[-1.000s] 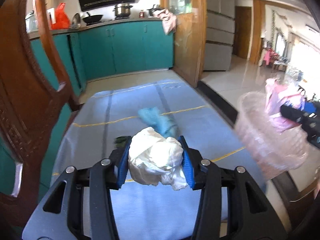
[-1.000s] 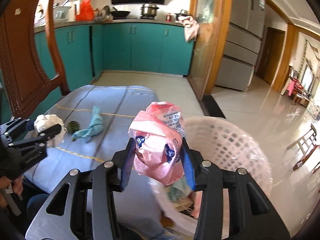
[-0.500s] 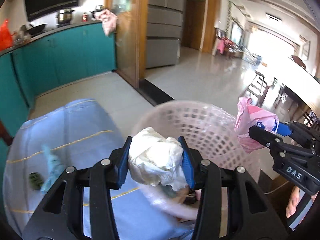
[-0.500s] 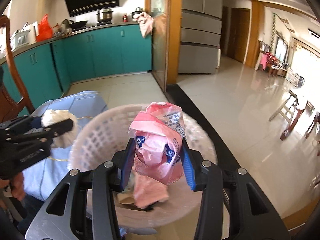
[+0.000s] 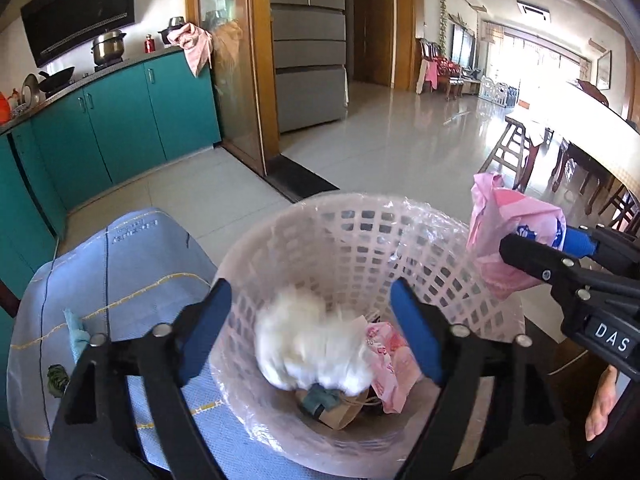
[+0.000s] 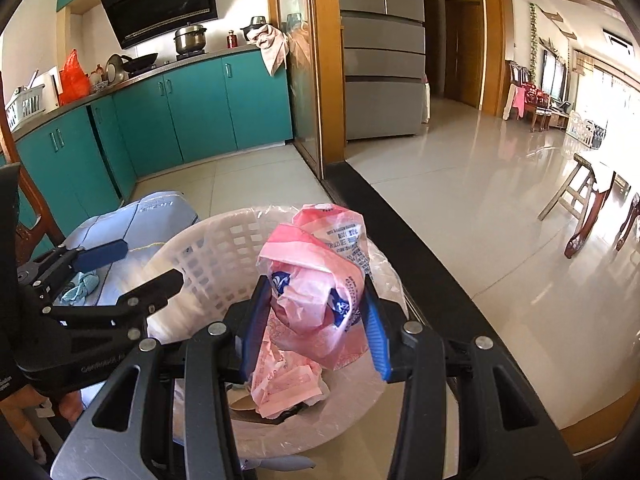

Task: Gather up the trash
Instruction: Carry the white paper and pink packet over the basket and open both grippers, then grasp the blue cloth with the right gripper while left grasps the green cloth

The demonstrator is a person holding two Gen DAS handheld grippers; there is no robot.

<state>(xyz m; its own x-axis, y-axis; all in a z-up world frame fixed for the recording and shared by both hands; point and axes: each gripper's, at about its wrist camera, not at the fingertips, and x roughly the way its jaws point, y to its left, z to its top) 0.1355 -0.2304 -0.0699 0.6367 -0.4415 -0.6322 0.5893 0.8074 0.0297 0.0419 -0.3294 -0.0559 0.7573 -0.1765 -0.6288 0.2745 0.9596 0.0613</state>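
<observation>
My left gripper is open above the pink lattice trash basket. A white crumpled paper wad is blurred below it, inside the basket, on top of other trash. My right gripper is shut on a crumpled pink plastic bag and holds it over the basket's rim. The pink bag also shows in the left wrist view at the basket's right side. The left gripper shows in the right wrist view, open.
The basket stands by a table with a light blue cloth. A blue crumpled cloth and a small dark green scrap lie on it. Teal kitchen cabinets are behind. Wooden stools stand on the tiled floor at right.
My left gripper swung from the table to over the basket, then opened; the white wad left its jaws and dropped into the basket. My right gripper stayed shut on the pink bag.
</observation>
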